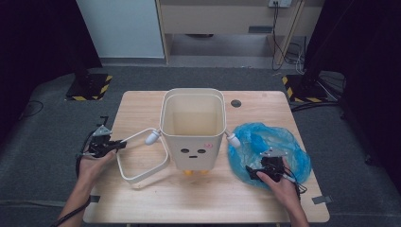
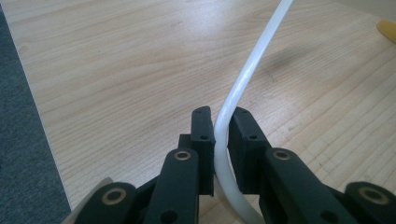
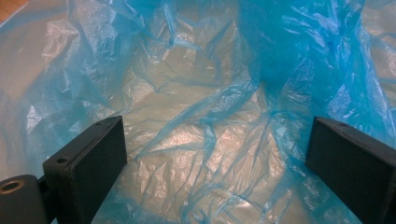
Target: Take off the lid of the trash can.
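A cream plastic bin point(image 1: 192, 127) with a small face on its front stands upright mid-table. A thin white hoop point(image 1: 142, 176) hangs from its sides and lies on the wood to the left. My left gripper point(image 1: 119, 144) is shut on that hoop at its left bend. In the left gripper view the white hoop point(image 2: 252, 65) runs up from between the pads of the left gripper point(image 2: 222, 122). A crumpled blue plastic bag point(image 1: 269, 142) lies right of the bin. My right gripper point(image 1: 256, 171) rests on it, open. In the right gripper view the bag point(image 3: 196, 93) spreads under the wide-apart jaws of the right gripper point(image 3: 217, 144).
The wooden table point(image 1: 142, 203) has a dark round cable hole point(image 1: 236, 103) at the back. The bin stands on yellow feet point(image 1: 189, 172), one yellow foot point(image 2: 387, 30) seen at the far right. Grey carpet surrounds the table; black stands with striped bases point(image 1: 90, 85) stand behind.
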Tool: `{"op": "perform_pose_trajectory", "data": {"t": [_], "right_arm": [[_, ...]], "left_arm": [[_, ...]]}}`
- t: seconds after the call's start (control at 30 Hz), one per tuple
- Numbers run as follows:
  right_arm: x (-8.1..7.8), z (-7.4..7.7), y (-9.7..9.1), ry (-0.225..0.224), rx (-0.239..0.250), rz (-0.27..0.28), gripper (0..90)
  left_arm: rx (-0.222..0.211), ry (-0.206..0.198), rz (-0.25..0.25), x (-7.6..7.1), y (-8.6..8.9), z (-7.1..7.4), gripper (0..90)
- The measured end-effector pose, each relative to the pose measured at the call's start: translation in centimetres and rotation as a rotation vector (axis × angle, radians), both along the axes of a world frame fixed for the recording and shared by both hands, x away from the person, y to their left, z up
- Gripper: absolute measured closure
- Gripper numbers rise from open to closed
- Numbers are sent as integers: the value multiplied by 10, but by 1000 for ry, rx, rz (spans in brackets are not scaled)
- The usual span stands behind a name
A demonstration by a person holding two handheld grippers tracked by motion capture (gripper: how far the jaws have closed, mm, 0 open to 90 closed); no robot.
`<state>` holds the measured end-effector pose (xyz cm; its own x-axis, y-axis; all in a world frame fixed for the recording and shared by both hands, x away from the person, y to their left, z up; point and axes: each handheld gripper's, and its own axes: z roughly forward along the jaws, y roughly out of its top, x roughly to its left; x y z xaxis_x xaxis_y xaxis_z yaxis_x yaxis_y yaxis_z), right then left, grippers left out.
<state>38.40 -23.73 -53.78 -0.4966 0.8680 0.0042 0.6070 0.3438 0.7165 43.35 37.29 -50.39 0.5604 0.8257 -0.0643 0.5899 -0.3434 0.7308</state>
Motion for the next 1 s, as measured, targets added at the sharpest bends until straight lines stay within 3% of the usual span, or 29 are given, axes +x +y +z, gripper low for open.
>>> {"op": "perform_pose_trajectory", "data": {"t": [0.23,0.73,0.77,0.87,1.0], "right_arm": [[0,0,0,0,0,0,52],[0,0,0,0,0,-1,52],[0,0,0,0,-1,-1,52],[0,0,0,2,0,-3,52],[0,0,0,2,0,-4,51]], "left_arm": [[15,8,-4,-2,-1,-6,804],[133,-1,-7,-6,-10,-13,797],[120,3,7,-6,-10,-13,771],[95,6,73,-6,-10,-13,473],[48,3,124,-11,-13,-8,252]]}}
